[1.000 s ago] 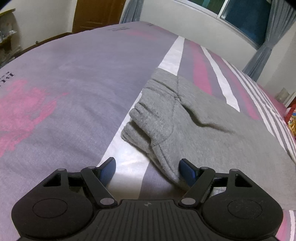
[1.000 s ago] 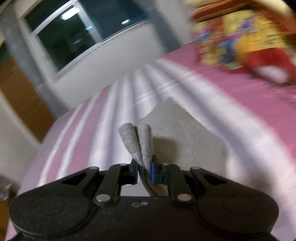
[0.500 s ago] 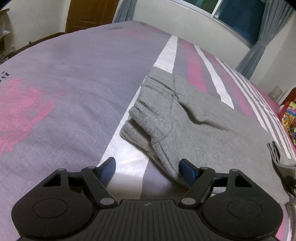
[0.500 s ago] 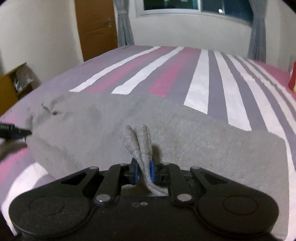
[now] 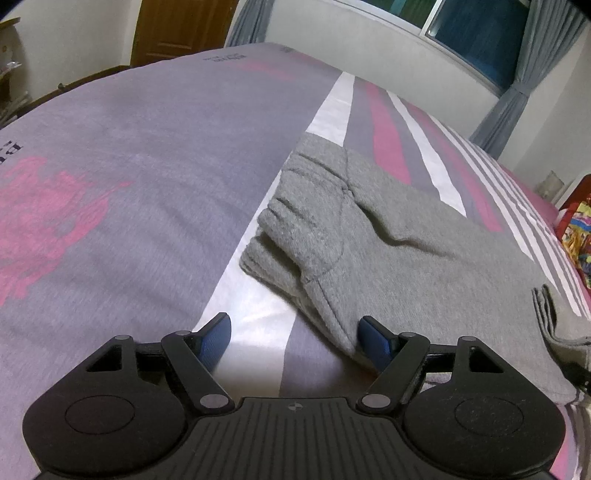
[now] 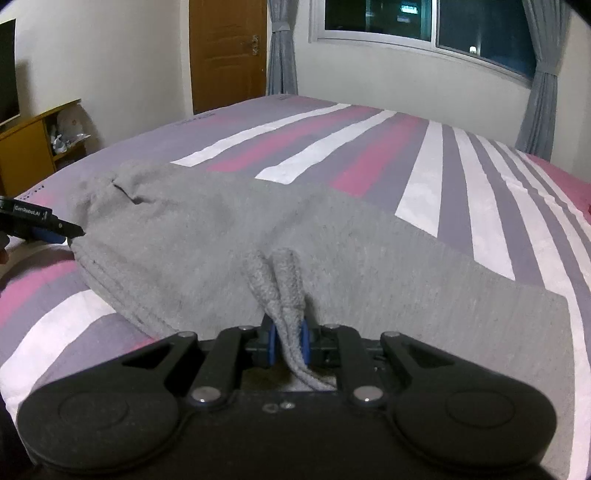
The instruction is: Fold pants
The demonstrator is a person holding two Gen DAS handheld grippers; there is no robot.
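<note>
Grey sweatpants (image 5: 406,254) lie flat on the striped bed, waistband end toward my left gripper. My left gripper (image 5: 295,338) is open at the near waistband corner, its right finger touching the fabric edge. In the right wrist view the pants (image 6: 207,240) spread across the bed. My right gripper (image 6: 288,341) is shut on the two grey leg cuffs (image 6: 277,284), held just above the laid-out cloth. The left gripper's tip (image 6: 40,223) shows at the far left there. The held cuffs (image 5: 546,314) also show at the right edge of the left wrist view.
The bed cover (image 6: 424,166) has purple, pink and white stripes. A wooden door (image 6: 225,51), a window with curtains (image 6: 424,22) and a low wooden shelf (image 6: 33,144) stand beyond the bed. Colourful bedding (image 5: 578,236) lies at the right bed edge.
My right gripper swung round with the leg cuffs and carried them over the pants toward the waistband. My left gripper stayed open at the waistband corner.
</note>
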